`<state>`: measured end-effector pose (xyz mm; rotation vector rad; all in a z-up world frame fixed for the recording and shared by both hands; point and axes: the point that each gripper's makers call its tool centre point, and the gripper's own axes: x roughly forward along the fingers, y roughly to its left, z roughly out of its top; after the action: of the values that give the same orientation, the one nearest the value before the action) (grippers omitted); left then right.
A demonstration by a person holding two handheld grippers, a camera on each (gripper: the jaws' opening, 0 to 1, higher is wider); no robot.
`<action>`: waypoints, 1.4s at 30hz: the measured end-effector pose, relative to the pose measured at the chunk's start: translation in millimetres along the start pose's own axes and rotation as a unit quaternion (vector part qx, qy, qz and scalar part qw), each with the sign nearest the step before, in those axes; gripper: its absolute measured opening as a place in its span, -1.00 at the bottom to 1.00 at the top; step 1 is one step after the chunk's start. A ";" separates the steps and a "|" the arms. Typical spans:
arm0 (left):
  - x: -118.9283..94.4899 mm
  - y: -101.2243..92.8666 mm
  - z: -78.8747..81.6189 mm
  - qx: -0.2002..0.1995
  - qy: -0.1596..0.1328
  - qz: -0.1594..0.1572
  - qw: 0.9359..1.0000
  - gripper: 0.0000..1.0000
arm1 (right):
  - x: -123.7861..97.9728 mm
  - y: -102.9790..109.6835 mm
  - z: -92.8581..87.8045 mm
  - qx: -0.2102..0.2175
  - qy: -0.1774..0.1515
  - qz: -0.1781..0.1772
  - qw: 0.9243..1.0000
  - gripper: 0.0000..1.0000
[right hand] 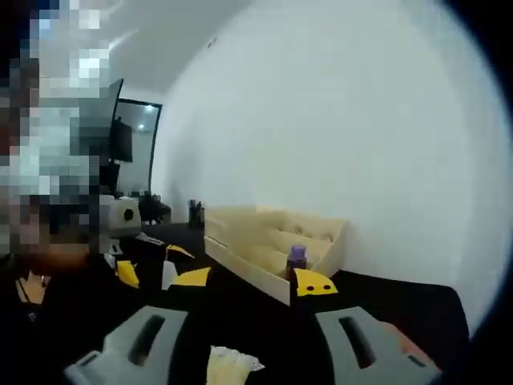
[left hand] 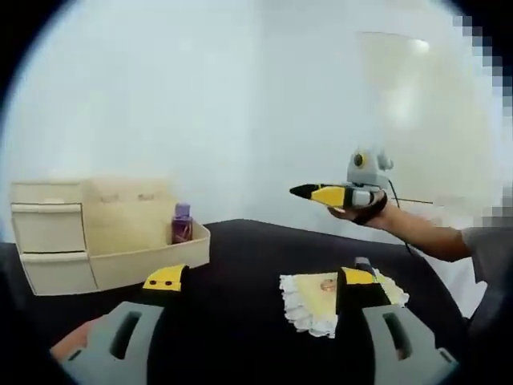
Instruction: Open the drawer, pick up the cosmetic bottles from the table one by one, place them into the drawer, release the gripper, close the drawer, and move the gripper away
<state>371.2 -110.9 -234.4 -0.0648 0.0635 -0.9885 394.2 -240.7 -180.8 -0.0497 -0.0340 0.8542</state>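
From where the left gripper looks out, its two yellow-tipped jaws stand wide apart over the black table with nothing between them. At about ten o'clock sits the cream organizer, its two drawer fronts stacked on its left side and both looking pushed in, with an open tray stretching toward the right. A purple cosmetic bottle stands upright in that tray, against its back wall. At about five o'clock, partly behind the jaw on that side, a small yellow cloth with a white lace edge lies flat on the table. Over at three o'clock a person's hand holds the right gripper up in the air, well clear of the table, its yellow and black jaws pointing toward the organizer; from this side they look close together, though I cannot tell for certain, and nothing is in them. In the right gripper view, that gripper's own jaws rise from the bottom, spread apart and empty. The same organizer lies beyond them, near the centre, with the purple bottle upright in its open tray, just above the jaw at five o'clock. The lace-edged cloth shows at six o'clock between the gripper's grey bodies. At nine o'clock the left gripper comes in, its yellow tips showing above the dark table.
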 end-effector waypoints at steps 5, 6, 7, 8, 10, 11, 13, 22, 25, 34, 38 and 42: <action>0.9 -24.5 8.6 0.012 -0.014 -0.042 0.999 0.37 | -7.3 -7.8 -5.0 0.018 -0.014 -0.004 1.000 -0.34; 2.3 -30.0 8.5 0.017 -0.012 -0.048 0.999 0.37 | -8.2 -9.9 -6.1 0.020 -0.017 -0.006 1.000 -0.34; 3.5 -33.6 8.0 0.022 -0.009 -0.052 0.998 0.37 | -9.1 -11.9 -7.3 0.024 -0.020 -0.009 0.999 -0.34; 4.1 -36.6 7.7 0.026 -0.009 -0.057 0.998 0.37 | -9.9 -13.8 -8.7 0.030 -0.022 -0.012 0.999 -0.34; 6.0 -43.4 6.1 0.033 -0.004 -0.066 0.997 0.36 | -12.7 -18.0 -11.0 0.043 -0.033 -0.017 0.998 -0.35; 6.5 -47.1 4.5 0.036 0.000 -0.073 0.997 0.33 | -14.6 -18.9 -12.6 0.048 -0.036 -0.019 0.998 -0.35; 7.0 -56.0 1.3 0.043 0.006 -0.091 0.995 0.30 | -18.3 -22.4 -17.0 0.055 -0.042 -0.023 0.997 -0.35; 18.2 -87.7 -19.3 0.064 0.043 -0.132 0.988 0.24 | -36.6 -32.4 -24.5 0.077 -0.055 -0.046 0.994 -0.37; 23.0 -100.6 -27.3 0.070 0.055 -0.149 0.985 0.23 | -43.7 -31.2 -18.0 0.079 -0.068 -0.050 0.993 -0.38; 32.1 -107.3 -37.5 0.049 0.066 -0.148 0.986 0.15 | -41.6 -31.9 -18.1 0.125 -0.081 -0.033 0.988 -0.40; 35.8 -116.1 -38.3 0.045 0.061 -0.148 0.986 0.15 | -41.2 -33.0 -19.2 0.127 -0.080 -0.036 0.988 -0.40; 41.8 -123.6 -45.8 0.045 0.063 -0.144 0.987 0.11 | -37.6 -29.7 -22.3 0.124 -0.073 -0.033 0.989 -0.41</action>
<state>287.5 -214.8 -270.7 0.0750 0.1281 -1.2825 393.0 -289.2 -201.8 0.2463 -0.0668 0.7902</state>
